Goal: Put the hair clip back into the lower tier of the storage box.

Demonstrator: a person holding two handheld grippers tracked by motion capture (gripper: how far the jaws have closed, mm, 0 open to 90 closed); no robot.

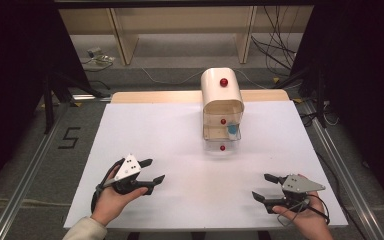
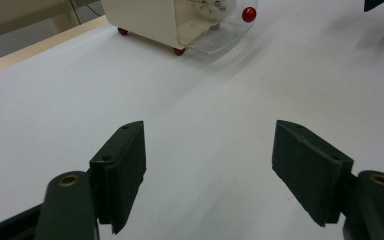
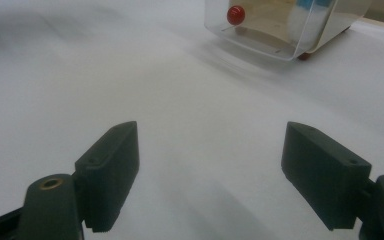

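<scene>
Grippers rest low over the near edge of the table, one in each of my hands, and both are empty: my left gripper (image 1: 152, 171) has its jaws spread with nothing but white surface between them, and my right gripper (image 1: 266, 186) stands equally wide, also holding nothing. I keep them parted and aimed inward toward the middle, I think, because the thing I am working toward sits well apart from both, at the far centre: a small cream cabinet (image 1: 222, 95) with a rounded top and a red knob (image 1: 223, 82) on it. Its clear drawer (image 1: 222, 131) stands pulled out toward me, carrying a red knob of its own on the front, and a small blue object (image 1: 232, 130) lies inside at the drawer's right side; what it is I cannot tell. From my left gripper view the cabinet (image 2: 150, 20) shows on little red feet, with the clear front lip jutting out. From my right gripper view the drawer (image 3: 280, 27) looks open enough to reach into, so my guess is that the blue thing comes next. Everything stands on a plain white board (image 1: 145, 130) laid over a wooden tabletop, whose edge peeks out at the back. Beyond it are pale wooden frame legs, loose cables on a grey floor, and a "5" marked at the left.
</scene>
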